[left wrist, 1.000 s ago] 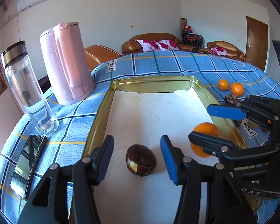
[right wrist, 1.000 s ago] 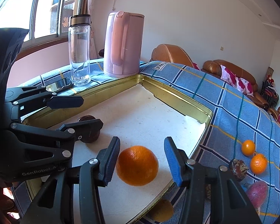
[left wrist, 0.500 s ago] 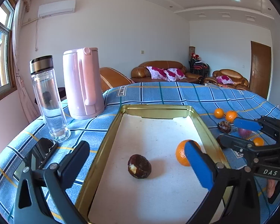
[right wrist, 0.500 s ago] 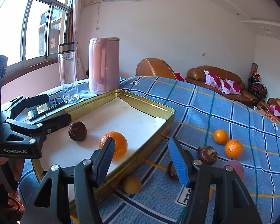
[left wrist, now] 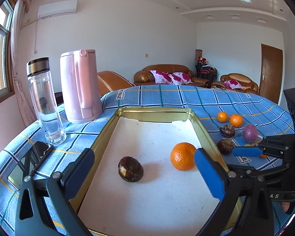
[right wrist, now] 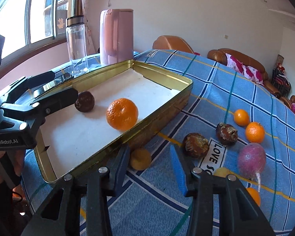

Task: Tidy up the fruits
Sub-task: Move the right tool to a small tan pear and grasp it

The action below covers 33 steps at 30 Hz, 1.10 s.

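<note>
A gold tray (left wrist: 155, 112) (right wrist: 163, 76) with a white floor holds a dark brown fruit (left wrist: 130, 169) (right wrist: 84, 104) and a large orange (left wrist: 182, 156) (right wrist: 122, 114). My left gripper (left wrist: 143, 175) is open and empty, held above the tray's near end. My right gripper (right wrist: 150, 167) is open and empty over the cloth right of the tray, just behind a small yellow-brown fruit (right wrist: 140, 159). On the cloth lie two brown fruits (right wrist: 195, 145) (right wrist: 226, 133), two small oranges (right wrist: 241, 117) (right wrist: 254, 132) and a purple fruit (right wrist: 251, 160).
A pink kettle (left wrist: 79, 86) and a clear bottle (left wrist: 45, 102) stand left of the tray on the blue checked cloth (left wrist: 186, 96). A black phone (left wrist: 29, 163) lies at the near left. Another yellow fruit (right wrist: 222, 172) and an orange fruit (right wrist: 252, 195) lie near my right gripper.
Both grippers let go of their fruit in the tray, opened and drew back. My right gripper has swung right, off the tray and over the cloth.
</note>
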Tool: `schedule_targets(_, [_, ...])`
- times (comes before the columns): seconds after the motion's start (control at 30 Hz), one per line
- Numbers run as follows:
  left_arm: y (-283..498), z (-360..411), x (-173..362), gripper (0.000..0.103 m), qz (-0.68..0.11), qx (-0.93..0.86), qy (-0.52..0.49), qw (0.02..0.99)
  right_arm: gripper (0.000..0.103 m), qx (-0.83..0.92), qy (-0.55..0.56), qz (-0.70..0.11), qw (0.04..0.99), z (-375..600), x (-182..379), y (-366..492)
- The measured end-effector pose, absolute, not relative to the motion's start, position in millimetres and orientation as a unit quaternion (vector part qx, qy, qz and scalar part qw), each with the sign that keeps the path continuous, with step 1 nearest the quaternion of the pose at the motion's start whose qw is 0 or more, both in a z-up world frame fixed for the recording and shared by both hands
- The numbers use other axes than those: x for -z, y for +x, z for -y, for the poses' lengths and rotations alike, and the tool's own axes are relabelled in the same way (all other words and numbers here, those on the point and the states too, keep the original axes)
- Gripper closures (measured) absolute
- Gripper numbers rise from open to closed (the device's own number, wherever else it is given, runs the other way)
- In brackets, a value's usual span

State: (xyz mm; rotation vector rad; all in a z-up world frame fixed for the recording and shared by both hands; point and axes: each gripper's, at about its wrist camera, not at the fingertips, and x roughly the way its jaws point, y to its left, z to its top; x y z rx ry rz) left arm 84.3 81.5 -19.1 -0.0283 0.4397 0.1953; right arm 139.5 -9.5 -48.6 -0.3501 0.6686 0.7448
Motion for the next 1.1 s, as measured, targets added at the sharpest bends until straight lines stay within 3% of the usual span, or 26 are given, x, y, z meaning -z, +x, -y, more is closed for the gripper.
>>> schedule_targets(0.33, [85.1,-78.6,23.6,0.000,-0.227,-0.090,-0.016,0.970,0.070,-0.377,-0.166,-0.389,0.824,1.4,68.0,161.8])
schedule_targets(0.6, [84.7,-67.3,16.3,0.000,-0.219,-0.078,-0.015,0.973,0.074,-0.361,-0.190,-0.340,0.848,1.0,57.8,146.0])
schedule_targets(0.87, [103.7,-8.9,3.7,0.000,-0.213,-0.023,0.019,0.977,0.074,-0.252,-0.158,-0.279,0.913,63.2,36.7,157.0])
schedule_targets(1.1, [140.1,47.9,10.9,0.013,-0.248,0.019,0.045,0.968,0.074,-0.187,-0.109,-0.278,0.936,122.0,31.7,175.5])
